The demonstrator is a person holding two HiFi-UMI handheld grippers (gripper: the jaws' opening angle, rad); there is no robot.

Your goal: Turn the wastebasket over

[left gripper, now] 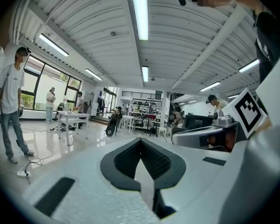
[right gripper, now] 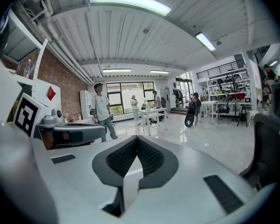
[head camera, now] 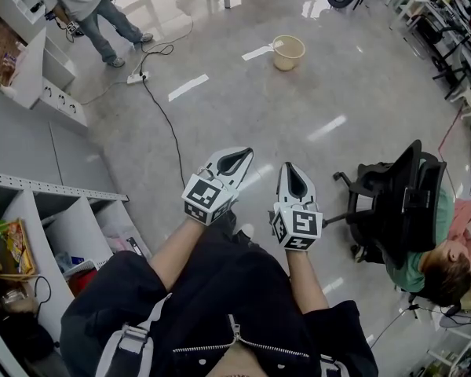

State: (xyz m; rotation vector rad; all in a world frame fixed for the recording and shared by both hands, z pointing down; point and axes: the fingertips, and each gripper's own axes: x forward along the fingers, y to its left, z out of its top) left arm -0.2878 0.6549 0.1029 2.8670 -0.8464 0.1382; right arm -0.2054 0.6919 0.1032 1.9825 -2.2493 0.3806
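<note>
Item one, the wastebasket [head camera: 288, 52]: I log it as a pale round tub standing upright on the floor [head camera: 243, 108], mouth up, long axis vertical, nothing touching it. Item two, the left gripper [head camera: 234, 162]: well short of the wastebasket, on its near side and a little to its left, nose angled toward it. Its own view shows the dark pads pressed together with nothing between them. Item three, the right gripper [head camera: 296, 183]: also well short of the wastebasket, almost straight in line with it on the near side, jaws likewise closed on nothing. I judge the two about equally far off, with the right one more squarely aimed. Neither gripper view shows the wastebasket clearly enough for me to mark it there. Item four, a white tape strip [head camera: 259, 52] just left of the wastebasket. Item five, a black cable [head camera: 169, 128] running well to its left. Item six, a chair [head camera: 396, 199] well to its near right. Status as I read it: task not begun. I must first cross the open floor to the tub and open the jaws, then take its rim and tip the mouth down.
</note>
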